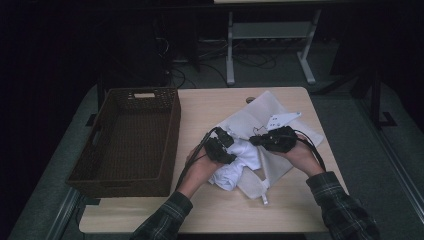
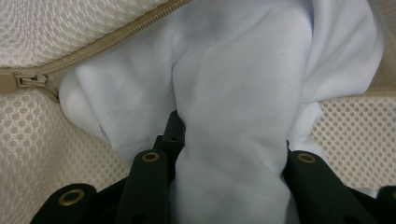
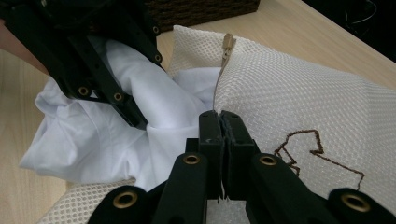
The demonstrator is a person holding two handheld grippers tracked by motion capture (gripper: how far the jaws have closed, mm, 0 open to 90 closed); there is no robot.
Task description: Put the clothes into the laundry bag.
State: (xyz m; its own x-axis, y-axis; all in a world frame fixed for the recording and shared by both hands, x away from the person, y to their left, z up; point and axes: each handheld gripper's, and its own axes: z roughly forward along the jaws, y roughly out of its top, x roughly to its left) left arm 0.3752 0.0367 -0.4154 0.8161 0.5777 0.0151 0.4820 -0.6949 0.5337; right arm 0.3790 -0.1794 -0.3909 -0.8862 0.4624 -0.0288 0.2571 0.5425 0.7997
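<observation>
On the table [image 1: 210, 107], the basket [image 1: 127, 142] sits at the left and the mesh bag [image 1: 250, 117] lies to its right, the cloth [image 1: 235, 167] bunched at the bag's near-left opening (partly inside it).

The garment [image 2: 233, 93] is plain white, without print. The mesh bag [image 3: 303, 93] is cream — a fine honeycomb weave — with a tan zipper [image 2: 93, 49] and a thin brown stitched outline [image 3: 317, 149] on its face. Both grippers, left [image 1: 220, 145] and right [image 1: 260, 140], are black, with brass-coloured rivets on the jaws. The basket [image 1: 100, 180] is dark brown wicker; the tabletop [image 1: 200, 107] is pale wood grain. The sleeves [image 1: 340, 205] are dark plaid — green with lighter lines.
</observation>
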